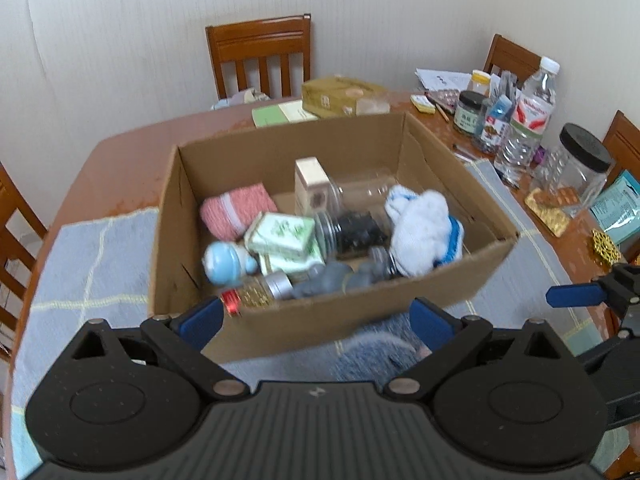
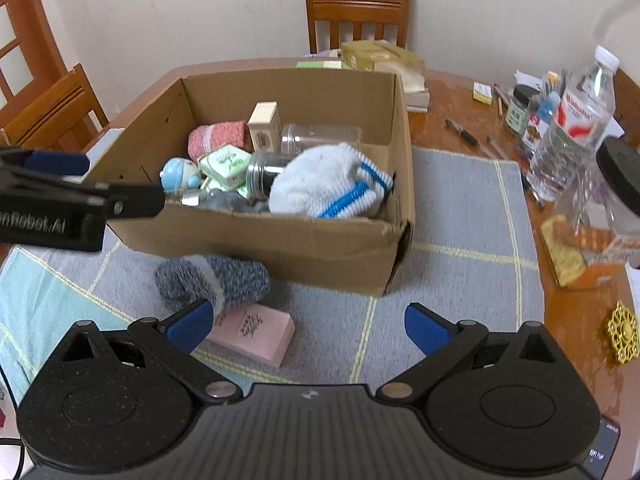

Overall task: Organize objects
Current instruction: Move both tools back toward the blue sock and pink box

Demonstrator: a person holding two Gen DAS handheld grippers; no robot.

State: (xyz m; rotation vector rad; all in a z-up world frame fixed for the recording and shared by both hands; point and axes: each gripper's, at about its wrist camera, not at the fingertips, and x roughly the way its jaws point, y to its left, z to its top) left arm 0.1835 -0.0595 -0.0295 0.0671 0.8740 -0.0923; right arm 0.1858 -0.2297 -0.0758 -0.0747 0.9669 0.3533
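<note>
Lying beside open right claw point(image 2: 310, 326): grey sock point(image 2: 212, 280).

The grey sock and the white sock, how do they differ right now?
The grey sock lies outside the cardboard box, on the blue-grey mat against the box's near wall; the white sock sits inside the box atop other items. The grey sock is speckled dark grey with a pale band; the white sock has blue stripes. The grey bundle looks smaller. Both are rolled up, and neither is held.
</note>
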